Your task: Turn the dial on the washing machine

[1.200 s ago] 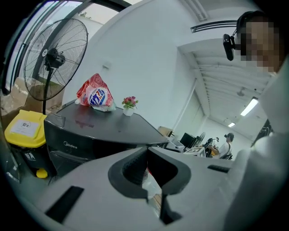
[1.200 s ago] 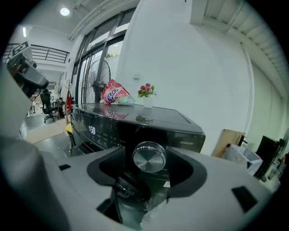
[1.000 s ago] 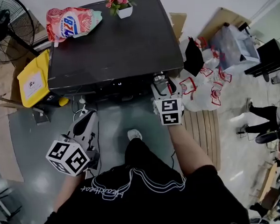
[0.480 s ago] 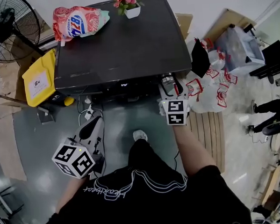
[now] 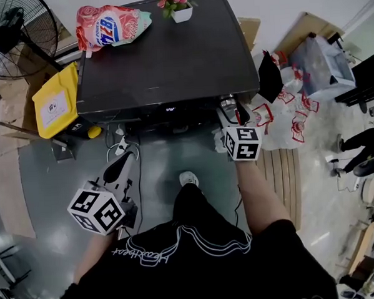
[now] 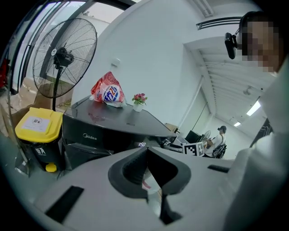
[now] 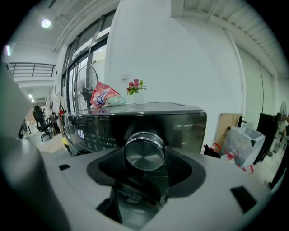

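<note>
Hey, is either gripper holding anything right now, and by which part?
The right gripper holds the silver dial, jaws closed on the two sides of its rim. The left gripper holds nothing; its jaws are together.

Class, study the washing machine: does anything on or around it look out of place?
Yes: a detergent bag lies flat on the back left corner of the washer, right at its edge, near a flower pot. Nothing looks spilled or damaged.

R tool [image 5: 230, 111] on dial [image 7: 144, 151] twisted since 0.5 s ago; marker cube [image 5: 243, 143] now tilted.
</note>
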A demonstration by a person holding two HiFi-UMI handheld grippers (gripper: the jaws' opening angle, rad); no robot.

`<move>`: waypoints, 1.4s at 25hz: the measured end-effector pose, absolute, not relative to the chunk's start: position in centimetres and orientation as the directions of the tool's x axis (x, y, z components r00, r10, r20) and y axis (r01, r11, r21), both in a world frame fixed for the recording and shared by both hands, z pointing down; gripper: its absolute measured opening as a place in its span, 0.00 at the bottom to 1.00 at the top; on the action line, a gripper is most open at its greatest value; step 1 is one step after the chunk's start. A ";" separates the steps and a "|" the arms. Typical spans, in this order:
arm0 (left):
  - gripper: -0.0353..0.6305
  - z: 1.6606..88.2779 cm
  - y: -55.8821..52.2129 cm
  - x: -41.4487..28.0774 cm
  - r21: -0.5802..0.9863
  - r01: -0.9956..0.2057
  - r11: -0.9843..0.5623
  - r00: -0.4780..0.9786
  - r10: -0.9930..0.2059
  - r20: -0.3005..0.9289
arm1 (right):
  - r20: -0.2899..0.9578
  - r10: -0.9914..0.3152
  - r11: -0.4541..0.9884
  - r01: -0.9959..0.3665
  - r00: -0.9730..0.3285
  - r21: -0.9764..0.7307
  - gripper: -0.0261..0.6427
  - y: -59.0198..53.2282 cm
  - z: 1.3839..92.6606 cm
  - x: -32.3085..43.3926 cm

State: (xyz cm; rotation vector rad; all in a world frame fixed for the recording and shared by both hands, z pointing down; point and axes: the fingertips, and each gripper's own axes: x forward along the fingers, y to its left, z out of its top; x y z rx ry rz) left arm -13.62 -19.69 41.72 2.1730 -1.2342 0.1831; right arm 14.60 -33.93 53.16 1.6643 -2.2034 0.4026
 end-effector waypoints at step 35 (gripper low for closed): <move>0.06 41.0 -18.4 -13.5 0.439 -0.832 -0.339 0.519 -0.754 0.402 | 0.279 -0.841 0.128 -0.670 -0.464 -0.731 0.46 -33.7 53.4 15.4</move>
